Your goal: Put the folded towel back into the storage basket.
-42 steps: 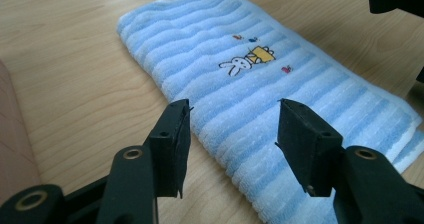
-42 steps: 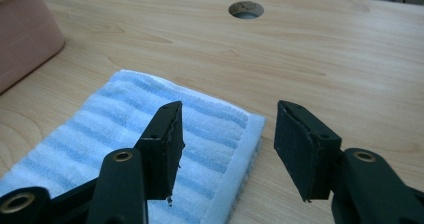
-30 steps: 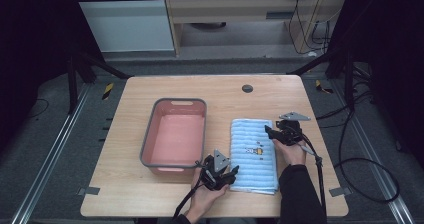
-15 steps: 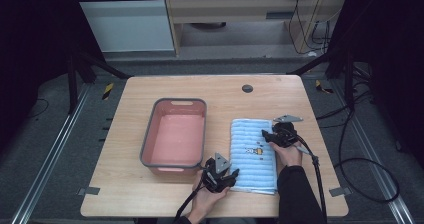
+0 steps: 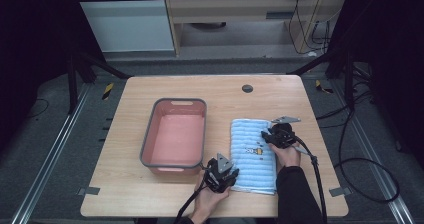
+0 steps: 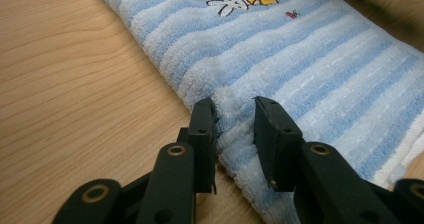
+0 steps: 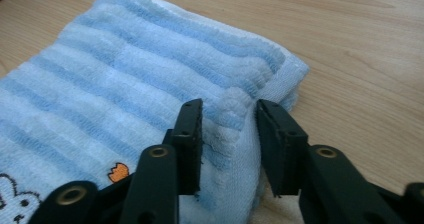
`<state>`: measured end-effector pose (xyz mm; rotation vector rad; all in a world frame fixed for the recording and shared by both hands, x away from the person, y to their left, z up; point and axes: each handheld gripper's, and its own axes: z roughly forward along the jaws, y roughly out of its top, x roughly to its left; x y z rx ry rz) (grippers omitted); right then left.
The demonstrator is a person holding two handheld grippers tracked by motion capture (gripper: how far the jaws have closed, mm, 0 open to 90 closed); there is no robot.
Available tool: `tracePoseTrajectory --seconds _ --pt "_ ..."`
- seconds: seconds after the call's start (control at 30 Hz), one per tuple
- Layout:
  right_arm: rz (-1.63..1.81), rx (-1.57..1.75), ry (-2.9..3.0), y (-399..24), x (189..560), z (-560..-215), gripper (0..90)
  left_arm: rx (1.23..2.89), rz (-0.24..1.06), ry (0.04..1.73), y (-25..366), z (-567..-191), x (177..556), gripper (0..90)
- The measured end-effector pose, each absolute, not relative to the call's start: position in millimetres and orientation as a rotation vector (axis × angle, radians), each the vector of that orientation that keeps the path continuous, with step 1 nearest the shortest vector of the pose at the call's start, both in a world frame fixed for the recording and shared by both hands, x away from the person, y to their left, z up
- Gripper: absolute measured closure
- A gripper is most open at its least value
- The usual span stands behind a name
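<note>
A folded blue-and-white striped towel (image 5: 250, 154) with a small rabbit print lies on the wooden table (image 5: 125, 184), right of a pink basin. My left gripper (image 5: 231, 173) sits at the towel's near left edge. In the left gripper view the towel (image 6: 300, 49) edge is bunched into a ridge between the jaws of this gripper (image 6: 235, 109), which pinch it. My right gripper (image 5: 266, 135) is at the towel's right edge, near the far corner. In the right gripper view a raised fold of the towel (image 7: 100, 59) is squeezed between the jaws of that gripper (image 7: 227, 106).
The pink basin (image 5: 172, 102) with a grey rim stands empty just left of the towel. A dark round hole (image 5: 247, 88) marks the table's far middle. A black cable (image 5: 320, 184) trails from the right gripper off the near right edge.
The right gripper has slid a little left onto the towel's right edge. The left gripper has edged slightly right onto the towel's near left edge.
</note>
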<state>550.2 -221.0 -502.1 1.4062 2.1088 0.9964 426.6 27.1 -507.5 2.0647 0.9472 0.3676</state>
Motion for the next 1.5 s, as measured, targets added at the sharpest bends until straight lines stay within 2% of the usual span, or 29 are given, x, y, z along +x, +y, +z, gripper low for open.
tracePoseTrajectory --seconds 0.1,0.4,0.63,1.5 --pt "1.012 1.414 2.12 -220 550 -502 73.7 2.068 0.37 0.942 26 -507 426 74.5" --pt "1.047 1.435 2.128 -222 549 -500 81.1 2.054 0.393 0.936 26 -507 423 85.1" --pt "1.069 1.398 2.126 -223 546 -491 81.8 2.009 0.374 0.928 31 -503 422 85.9" --pt "1.242 1.288 2.003 -224 520 -428 82.1 1.904 0.41 0.814 44 -441 409 85.9"
